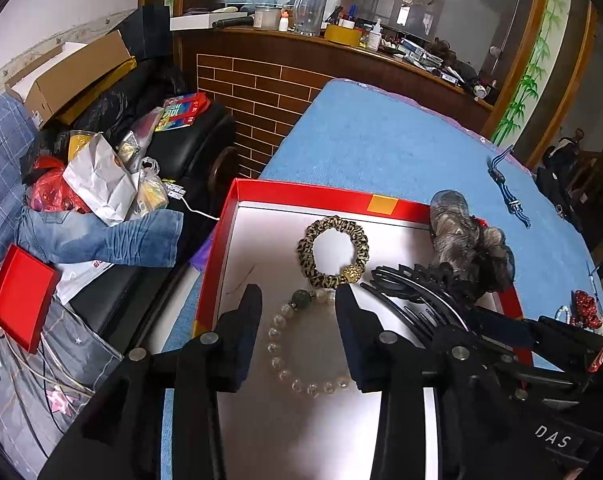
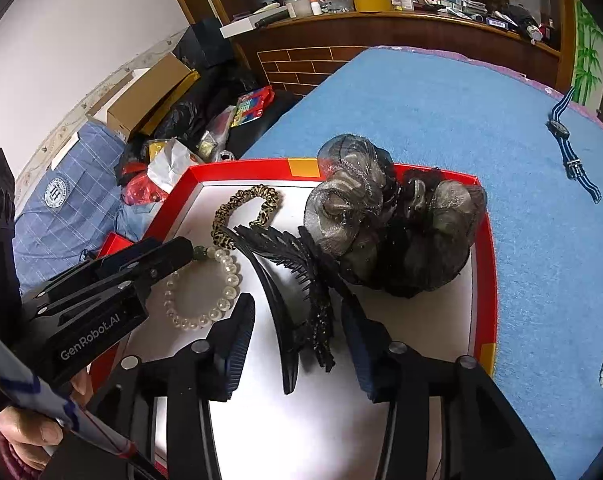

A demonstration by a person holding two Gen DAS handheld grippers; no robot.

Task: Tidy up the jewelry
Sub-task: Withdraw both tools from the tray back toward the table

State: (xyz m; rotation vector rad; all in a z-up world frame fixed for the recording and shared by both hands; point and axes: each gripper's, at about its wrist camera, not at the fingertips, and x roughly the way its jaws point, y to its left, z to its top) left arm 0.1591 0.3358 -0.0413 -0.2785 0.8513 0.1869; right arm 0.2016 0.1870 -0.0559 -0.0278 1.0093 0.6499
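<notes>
Black and spread wide with nothing between its fingers, the left tool [image 1: 297,332] hangs over the near part of the red tray [image 1: 301,191], straddling the pearl bracelet [image 1: 301,344] on the tray's white floor, while the right tool [image 2: 297,344], equally open and empty, sits astride the black hair clip [image 2: 285,312] in the tray's near right part. Farther into the tray lie the leopard scrunchie [image 1: 333,251] and the grey gauze hair bow [image 2: 381,216] against its far right wall; beyond the tray, a striped watch [image 2: 569,140] rests on the blue tabletop [image 1: 381,140].

Even daylight from far windows, soft shadows, mild glare, strong fisheye bending with dark corners.
</notes>
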